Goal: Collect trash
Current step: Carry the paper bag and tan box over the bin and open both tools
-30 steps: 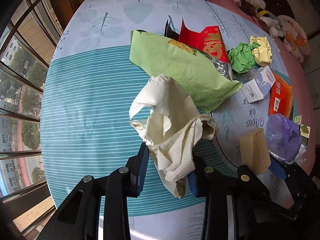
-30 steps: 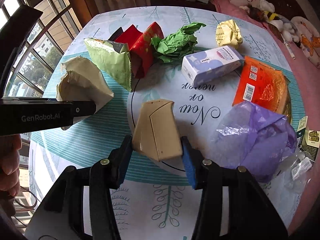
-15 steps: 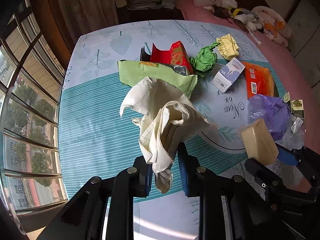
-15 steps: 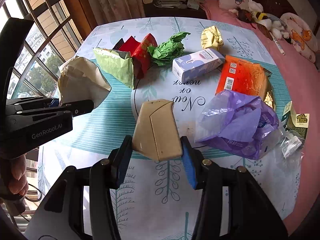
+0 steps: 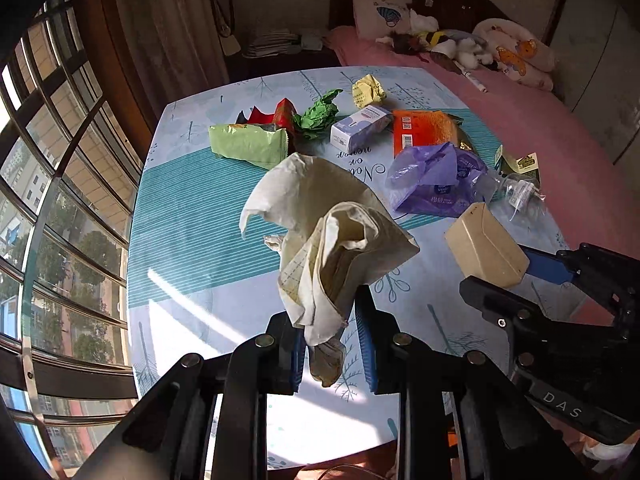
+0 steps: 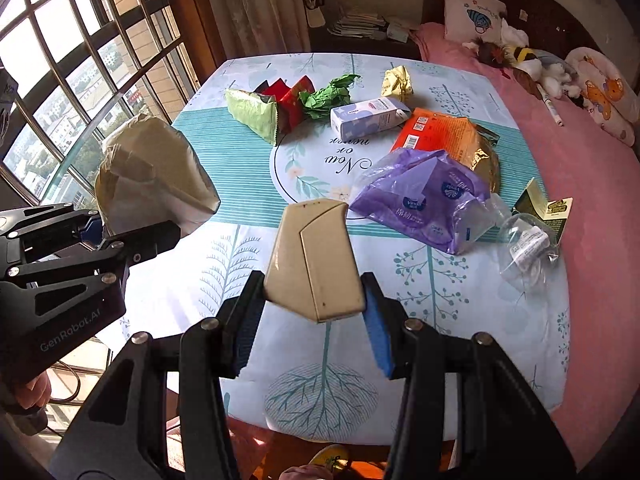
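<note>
My left gripper (image 5: 328,344) is shut on a crumpled cream paper bag (image 5: 332,232) and holds it above the table's near edge; the bag also shows in the right wrist view (image 6: 152,172). My right gripper (image 6: 312,320) is shut on a beige cardboard box (image 6: 316,256), held above the table; the box shows in the left wrist view (image 5: 484,248). More trash lies on the table: a green snack bag (image 6: 256,114), a red wrapper (image 6: 292,100), crumpled green paper (image 6: 328,96), a yellow paper ball (image 6: 396,82), a lilac carton (image 6: 368,118), an orange packet (image 6: 440,134) and a purple plastic bag (image 6: 424,196).
The table (image 6: 432,300) has a blue-and-white leaf-print cloth. Clear plastic wrap (image 6: 524,248) and a small yellow-green card box (image 6: 540,204) lie at its right edge. A pink bed (image 6: 580,152) with soft toys is to the right, windows (image 6: 80,60) to the left.
Both grippers have pulled back and up from the table toward its near edge, each still holding its item. The trash pile now looks farther away.
</note>
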Available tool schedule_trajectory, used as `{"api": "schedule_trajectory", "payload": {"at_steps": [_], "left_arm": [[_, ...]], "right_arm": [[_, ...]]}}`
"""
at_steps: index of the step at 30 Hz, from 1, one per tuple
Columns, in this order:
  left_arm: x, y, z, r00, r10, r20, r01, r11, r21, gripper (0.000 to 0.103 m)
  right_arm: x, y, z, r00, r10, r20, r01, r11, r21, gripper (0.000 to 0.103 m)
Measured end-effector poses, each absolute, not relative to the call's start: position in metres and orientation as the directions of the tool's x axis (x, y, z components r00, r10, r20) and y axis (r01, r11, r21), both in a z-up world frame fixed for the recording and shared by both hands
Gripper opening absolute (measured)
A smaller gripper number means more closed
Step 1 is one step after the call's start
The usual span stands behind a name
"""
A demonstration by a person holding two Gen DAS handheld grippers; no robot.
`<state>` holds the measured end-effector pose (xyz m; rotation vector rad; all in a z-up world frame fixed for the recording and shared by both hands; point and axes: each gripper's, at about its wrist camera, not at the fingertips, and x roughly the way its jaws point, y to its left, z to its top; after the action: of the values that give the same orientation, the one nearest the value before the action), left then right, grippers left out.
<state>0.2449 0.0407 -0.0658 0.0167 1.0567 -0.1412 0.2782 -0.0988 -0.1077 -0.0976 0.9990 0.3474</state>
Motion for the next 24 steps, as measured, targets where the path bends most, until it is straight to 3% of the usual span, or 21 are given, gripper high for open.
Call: {"api": "schedule_trajectory", "payload": {"at_steps": [12, 24], "left_arm": [[0.091, -0.056, -0.085, 0.444, -0.102, -0.890, 0.097, 0.993, -0.065, 0.022], [0.045, -0.089, -0.176, 0.273, -0.089, -0.958, 0.179, 0.983, -0.041, 0.022]], "right_arm": [[0.146, -0.185, -0.124, 0.440, 0.290, -0.850, -0.405, 0.909, 0.100, 0.044], [0.088, -0.208, -0.217, 0.312, 0.278, -0.909, -0.321, 0.931, 0.175, 0.045]]}}
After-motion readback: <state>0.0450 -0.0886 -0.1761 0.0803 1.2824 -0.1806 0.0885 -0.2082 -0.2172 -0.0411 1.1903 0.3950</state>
